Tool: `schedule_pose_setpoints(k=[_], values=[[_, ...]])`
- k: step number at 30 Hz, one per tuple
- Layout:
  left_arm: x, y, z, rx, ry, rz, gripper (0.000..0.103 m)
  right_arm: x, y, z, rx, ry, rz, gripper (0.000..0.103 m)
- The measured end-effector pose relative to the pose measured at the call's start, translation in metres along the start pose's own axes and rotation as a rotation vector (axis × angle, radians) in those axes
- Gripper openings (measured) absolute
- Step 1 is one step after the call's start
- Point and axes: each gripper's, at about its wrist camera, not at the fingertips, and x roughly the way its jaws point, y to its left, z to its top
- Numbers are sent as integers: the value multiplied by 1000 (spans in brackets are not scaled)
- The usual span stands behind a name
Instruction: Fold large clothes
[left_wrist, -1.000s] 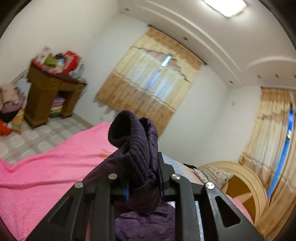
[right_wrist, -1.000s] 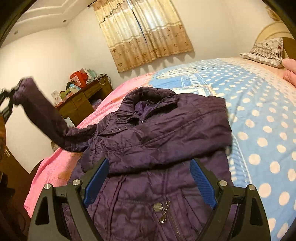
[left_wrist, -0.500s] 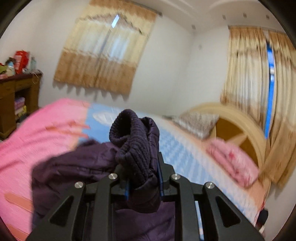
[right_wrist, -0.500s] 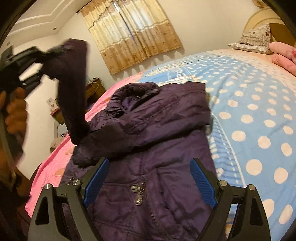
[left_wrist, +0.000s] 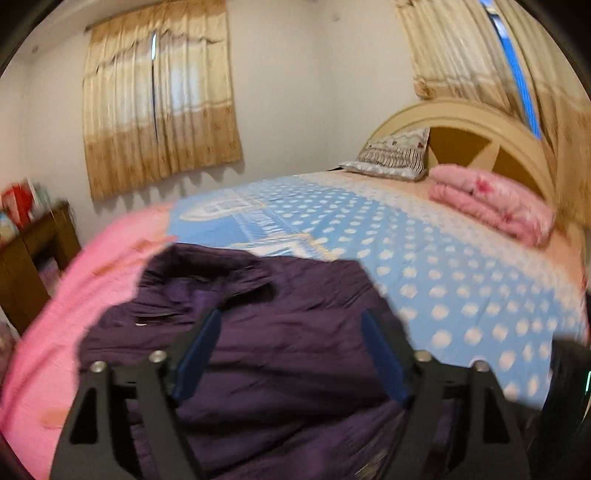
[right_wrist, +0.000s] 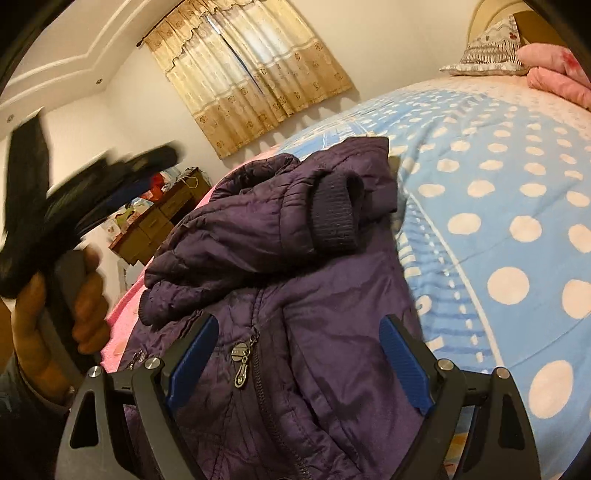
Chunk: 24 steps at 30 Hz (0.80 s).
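With both sleeves laid across its chest, the dark purple quilted jacket (right_wrist: 303, 295) lies on the polka-dot blue bedspread (right_wrist: 517, 229). Left tool (left_wrist: 291, 354) jaws are opening with nothing between them; right tool (right_wrist: 295, 365) gapes empty. Risk: the puffy top sleeve with the ribbed knit cuff (right_wrist: 334, 216) springs back or slides off, undoing the fold.

Bed (left_wrist: 424, 258) carries purple jacket (right_wrist: 295, 332); pillow (left_wrist: 391, 155); pink quilt (left_wrist: 491, 203)

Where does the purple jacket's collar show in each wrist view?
Left wrist: collar left of centre, just beyond the open left gripper.
Right wrist: collar above centre, left of the ribbed cuff.
Shared landmark: the patterned pillow at the bed's head.
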Motion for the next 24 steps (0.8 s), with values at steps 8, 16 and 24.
schedule_pose_setpoints(k=[8, 16, 24], values=[[-16, 155, -76, -51, 170, 338, 94, 6, 10, -2, -45, 15, -46, 89], [5, 200, -98, -161, 250, 375, 95, 13, 18, -6, -94, 41, -105, 89], [43, 204, -95, -182, 297, 471, 103, 15, 21, -8, -121, 39, -120, 89]])
